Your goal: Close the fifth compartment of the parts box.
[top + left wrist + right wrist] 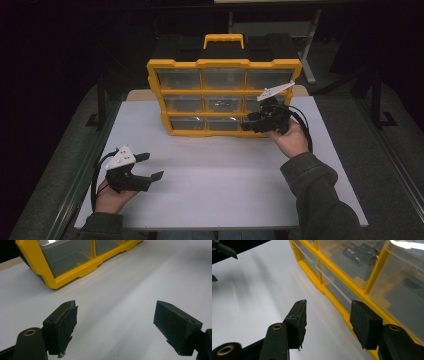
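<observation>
Reaching toward the lower right corner of the yellow organizer box, the right gripper had its jaws partly spread with nothing between them, one pad just off the bottom yellow frame in the right gripper view. The box stood upright at the far middle of the white table, its clear drawers facing the person. Doing this step well probably meant lining the pads up squarely on the bottom right drawer before closing and pulling straight out, while the box was steadied. The left gripper rested near the table's front left, jaws wide apart and empty. No brand, label or writing could be read; batteries showed inside one drawer.
</observation>
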Available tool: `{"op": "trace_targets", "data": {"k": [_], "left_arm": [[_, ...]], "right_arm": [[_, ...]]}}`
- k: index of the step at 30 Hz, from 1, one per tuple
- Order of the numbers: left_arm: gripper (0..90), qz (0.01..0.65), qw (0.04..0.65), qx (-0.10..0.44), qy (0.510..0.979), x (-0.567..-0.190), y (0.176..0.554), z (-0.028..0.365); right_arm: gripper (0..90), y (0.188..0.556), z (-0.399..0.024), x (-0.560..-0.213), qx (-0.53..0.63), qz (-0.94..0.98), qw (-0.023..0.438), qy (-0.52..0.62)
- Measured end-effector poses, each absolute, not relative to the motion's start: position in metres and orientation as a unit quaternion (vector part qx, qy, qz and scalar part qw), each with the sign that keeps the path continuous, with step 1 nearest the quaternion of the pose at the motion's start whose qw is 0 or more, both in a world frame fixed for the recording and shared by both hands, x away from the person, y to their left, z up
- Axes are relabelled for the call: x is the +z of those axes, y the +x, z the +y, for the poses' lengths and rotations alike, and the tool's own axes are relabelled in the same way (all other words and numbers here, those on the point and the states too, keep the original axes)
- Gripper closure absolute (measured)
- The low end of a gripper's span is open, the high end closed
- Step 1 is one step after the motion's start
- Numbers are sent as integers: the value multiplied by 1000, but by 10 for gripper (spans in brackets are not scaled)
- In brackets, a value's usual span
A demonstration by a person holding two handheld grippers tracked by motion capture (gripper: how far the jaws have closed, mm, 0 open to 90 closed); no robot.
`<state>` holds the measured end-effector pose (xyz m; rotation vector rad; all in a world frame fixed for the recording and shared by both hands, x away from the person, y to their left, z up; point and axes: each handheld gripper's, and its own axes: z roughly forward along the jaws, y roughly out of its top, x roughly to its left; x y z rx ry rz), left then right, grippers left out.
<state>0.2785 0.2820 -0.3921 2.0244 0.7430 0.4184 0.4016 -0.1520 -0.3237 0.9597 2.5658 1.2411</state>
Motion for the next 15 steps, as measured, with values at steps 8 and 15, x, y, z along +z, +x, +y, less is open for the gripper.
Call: {"op": "trace_targets", "data": {"k": [8,15], "left_arm": [[181,305,455,167,820,-393,279,281],[180,308,455,167,819,-393,278,281]], "right_arm": [[443,396,-163,-330,411,849,70,324],[428,391,-171,-332,415,846,75,326]]}}
